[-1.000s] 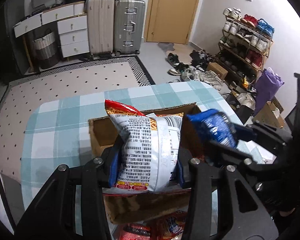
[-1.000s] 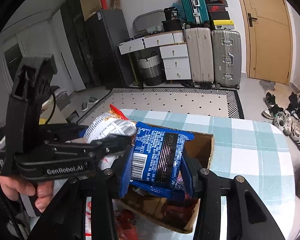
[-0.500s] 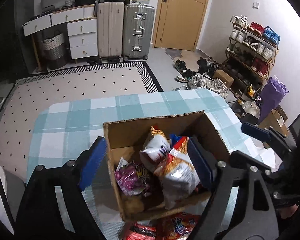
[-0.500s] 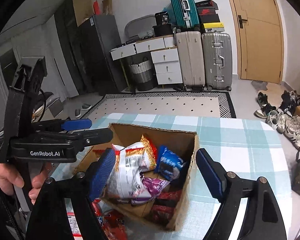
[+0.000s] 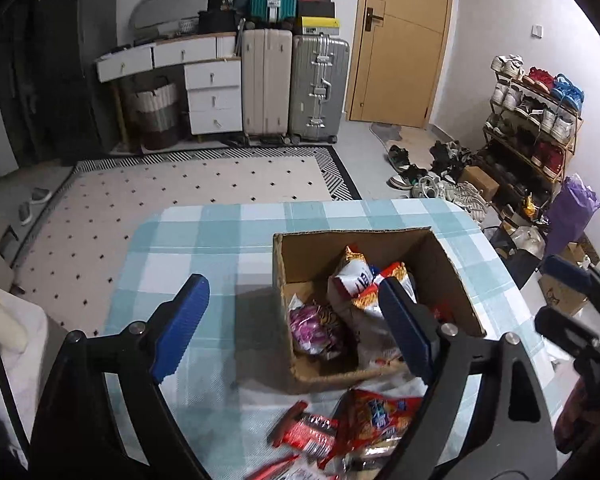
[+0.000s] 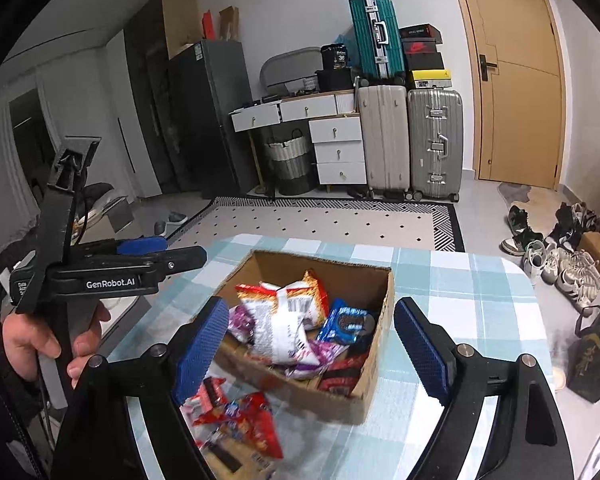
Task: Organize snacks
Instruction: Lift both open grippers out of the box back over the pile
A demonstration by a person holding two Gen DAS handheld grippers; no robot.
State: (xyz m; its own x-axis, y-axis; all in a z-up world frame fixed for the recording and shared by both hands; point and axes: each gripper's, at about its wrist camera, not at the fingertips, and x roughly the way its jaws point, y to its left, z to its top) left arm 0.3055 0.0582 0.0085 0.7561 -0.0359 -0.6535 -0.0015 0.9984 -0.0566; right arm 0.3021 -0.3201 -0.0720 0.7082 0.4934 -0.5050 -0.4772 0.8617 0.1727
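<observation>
Both tongs, left tongs (image 5: pixel 292 332) and right tongs (image 6: pixel 312 356), have backed away from the box (image 6: pixel 374 364), wide open and empty. Loose red packets (image 6: pixel 240 416) lie on the desk (image 6: pixel 472 292) at 7 o'clock of the right tongs, nearer to it.

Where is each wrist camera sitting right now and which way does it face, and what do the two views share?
Left wrist: on the left gripper, looking forward and down past its open jaws at the cardboard box of snacks; the right gripper shows at the right edge.
Right wrist: on the right gripper, jaws open, facing the same box from its other side; the left gripper and the left hand holding it show at left.
Shared: the box, the checked tablecloth, loose red packets in front, the suitcases and the door.
</observation>
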